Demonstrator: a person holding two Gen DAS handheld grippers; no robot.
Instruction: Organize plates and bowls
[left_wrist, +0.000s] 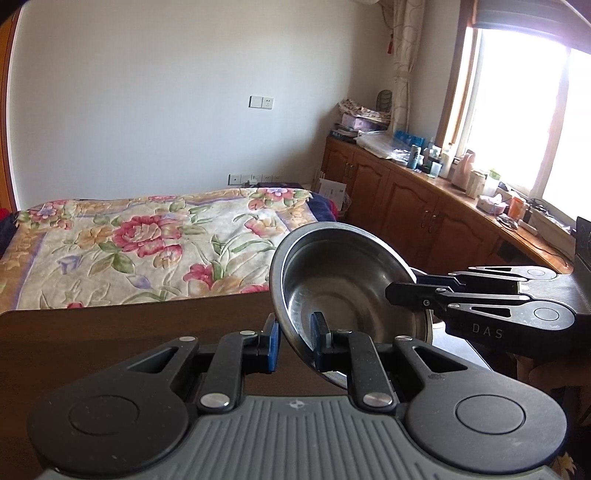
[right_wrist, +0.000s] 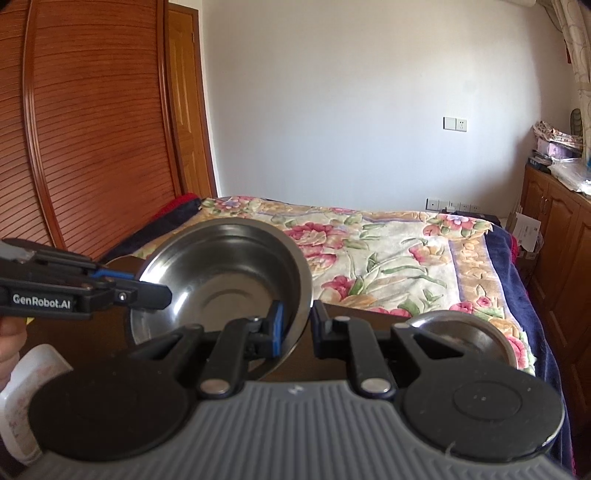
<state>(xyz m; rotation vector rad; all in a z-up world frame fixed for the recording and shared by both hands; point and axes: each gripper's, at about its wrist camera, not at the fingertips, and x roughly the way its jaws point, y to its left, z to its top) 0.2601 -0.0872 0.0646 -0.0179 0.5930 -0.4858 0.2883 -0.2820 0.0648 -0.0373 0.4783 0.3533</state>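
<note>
left gripper (right_wrist: 153, 291): "GenRobot.AI" | right gripper (left_wrist: 404, 291): "DAS" | both on steel bowl (left_wrist: 343, 273) rim

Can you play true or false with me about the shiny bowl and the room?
1. The left gripper and the right gripper both pinch one steel bowl. True.
2. That bowl is full of soup. False: it is empty.
3. A second bowl sits on the table. True.
4. The blanket is plain blue. False: it has flowers all over it.
</note>
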